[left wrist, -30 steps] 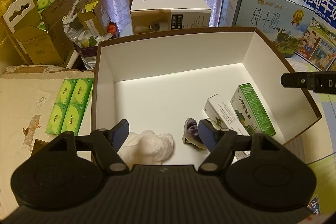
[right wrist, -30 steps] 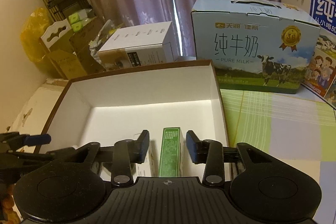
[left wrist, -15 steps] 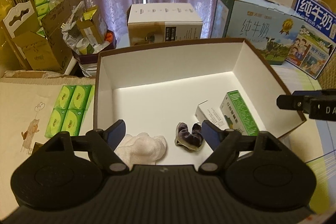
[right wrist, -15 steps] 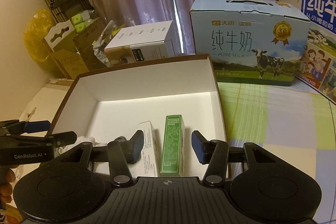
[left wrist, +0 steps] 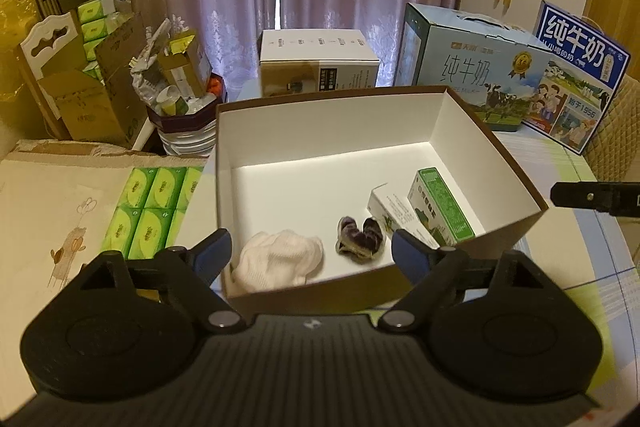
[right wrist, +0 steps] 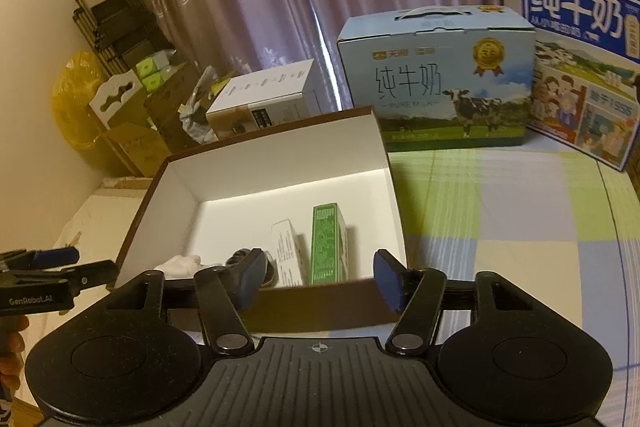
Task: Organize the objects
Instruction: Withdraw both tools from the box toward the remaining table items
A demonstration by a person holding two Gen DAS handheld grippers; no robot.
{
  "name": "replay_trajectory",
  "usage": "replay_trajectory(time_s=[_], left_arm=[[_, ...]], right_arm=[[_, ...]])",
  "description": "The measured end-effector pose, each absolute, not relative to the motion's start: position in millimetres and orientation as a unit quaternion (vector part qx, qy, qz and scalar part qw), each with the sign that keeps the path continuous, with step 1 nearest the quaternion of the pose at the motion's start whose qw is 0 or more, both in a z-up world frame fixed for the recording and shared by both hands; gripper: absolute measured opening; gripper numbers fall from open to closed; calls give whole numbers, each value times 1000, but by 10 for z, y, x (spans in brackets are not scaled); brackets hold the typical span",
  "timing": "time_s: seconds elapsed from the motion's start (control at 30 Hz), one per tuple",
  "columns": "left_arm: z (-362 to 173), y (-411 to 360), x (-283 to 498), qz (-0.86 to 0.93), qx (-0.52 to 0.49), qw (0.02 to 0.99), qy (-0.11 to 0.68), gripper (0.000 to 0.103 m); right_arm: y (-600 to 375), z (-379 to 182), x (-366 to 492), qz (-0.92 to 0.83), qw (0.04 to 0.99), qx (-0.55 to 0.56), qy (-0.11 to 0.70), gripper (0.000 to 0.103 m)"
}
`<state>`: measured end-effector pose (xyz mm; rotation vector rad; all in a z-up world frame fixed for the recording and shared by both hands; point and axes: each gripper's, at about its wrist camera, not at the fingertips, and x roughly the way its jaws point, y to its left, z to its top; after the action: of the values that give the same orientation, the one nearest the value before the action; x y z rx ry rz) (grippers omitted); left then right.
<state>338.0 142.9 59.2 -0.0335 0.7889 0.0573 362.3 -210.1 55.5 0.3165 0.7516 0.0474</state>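
An open brown box [left wrist: 512, 163] with a white inside [right wrist: 264, 151] sits on the table. In it lie a white cloth [left wrist: 278, 263], a dark purple bundle [left wrist: 360, 239], a white carton [left wrist: 390, 211] and a green carton [left wrist: 440, 209] [right wrist: 326, 245]. My left gripper [left wrist: 310, 255] hovers above the box's near wall, its jaws opening with nothing between them. My right gripper [right wrist: 320, 277] is above the near wall too, its jaws opening and empty; the green carton lies beyond them inside the box.
Green tissue packs [left wrist: 154, 203] lie left of the box on a cream cloth. Two milk cases [right wrist: 436, 83] [right wrist: 584, 67] stand at the back right, a white carton [left wrist: 318, 61] behind the box, and cardboard clutter [left wrist: 80, 75] at the back left. The checked tablecloth [right wrist: 520, 211] spreads to the right.
Both grippers have pulled back and up out of the box and opened wider. The right one released the green carton, which now lies in the box.
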Motion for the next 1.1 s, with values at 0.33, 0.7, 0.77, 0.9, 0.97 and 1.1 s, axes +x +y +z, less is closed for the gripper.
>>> replay_trajectory(time_s=[0.33, 0.7, 0.77, 0.9, 0.97, 1.1], left_arm=[[597, 1461, 3000, 27, -27, 921, 387, 87], [512, 1445, 2752, 25, -36, 916, 400, 90], [492, 1436, 2717, 24, -37, 915, 402, 90], [454, 1394, 2656, 18, -38, 912, 408, 90], [431, 1369, 2632, 15, -36, 910, 412, 90], [367, 1328, 2589, 10, -35, 906, 422, 90]], right_arm=[[-2055, 649, 3307, 26, 920, 159, 356, 72], [-1937, 499, 3020, 28, 911, 156, 380, 74], [-1936, 451, 2964, 25, 908, 158, 387, 74], [-1930, 365, 2857, 22, 903, 159, 400, 74], [-1941, 329, 2814, 20, 899, 163, 406, 74], [-1959, 271, 2735, 16, 895, 168, 413, 74]])
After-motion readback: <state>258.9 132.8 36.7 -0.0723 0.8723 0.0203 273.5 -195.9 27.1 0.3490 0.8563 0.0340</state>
